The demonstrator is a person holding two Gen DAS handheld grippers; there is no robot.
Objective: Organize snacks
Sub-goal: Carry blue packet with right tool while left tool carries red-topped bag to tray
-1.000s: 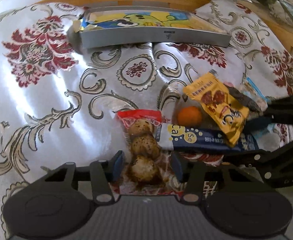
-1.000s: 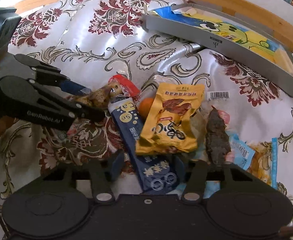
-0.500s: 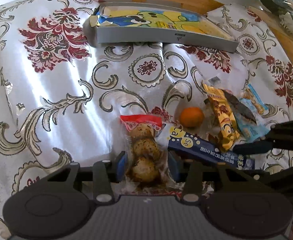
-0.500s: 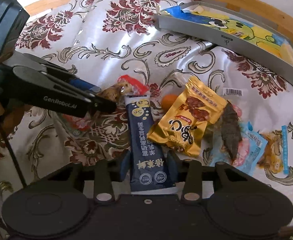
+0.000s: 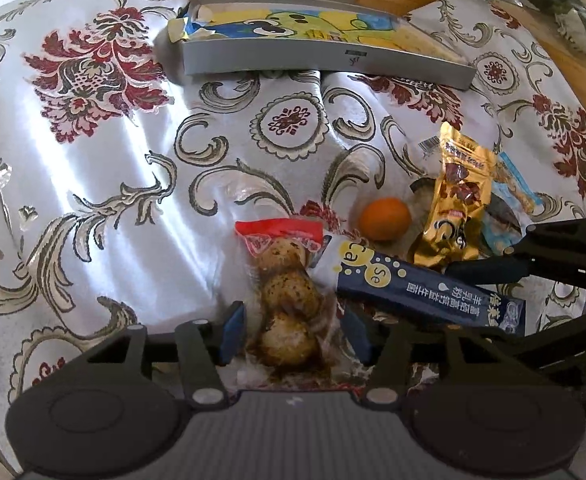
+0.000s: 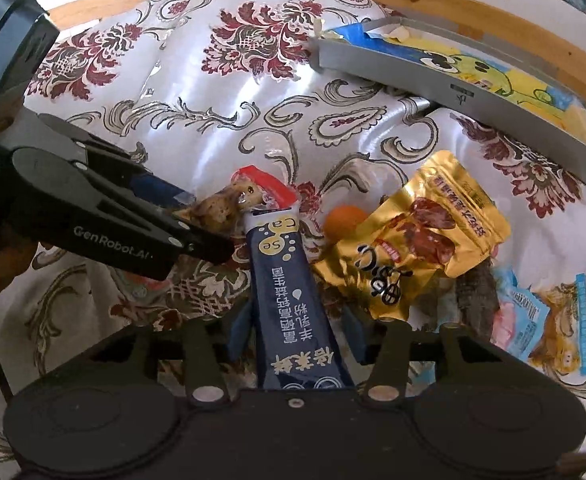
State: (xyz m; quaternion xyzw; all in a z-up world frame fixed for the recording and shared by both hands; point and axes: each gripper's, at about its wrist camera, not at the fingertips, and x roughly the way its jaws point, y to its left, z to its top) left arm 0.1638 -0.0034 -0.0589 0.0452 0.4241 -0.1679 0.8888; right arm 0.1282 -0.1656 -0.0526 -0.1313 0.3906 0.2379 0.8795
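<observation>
Left gripper (image 5: 291,330) straddling the egg pack (image 5: 287,300) at lower centre, fingers apart, seemingly not yet pinching. Right gripper (image 6: 297,330) likewise apart around the navy sachet (image 6: 293,292), both poised for lifting toward the grey tray (image 6: 453,92), upper right.

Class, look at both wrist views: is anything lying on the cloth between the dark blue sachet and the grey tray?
Nothing visible blocks it. Between the dark blue sachet and the grey tray lies only bare patterned cloth; the gold packet sits off to the right.
</observation>
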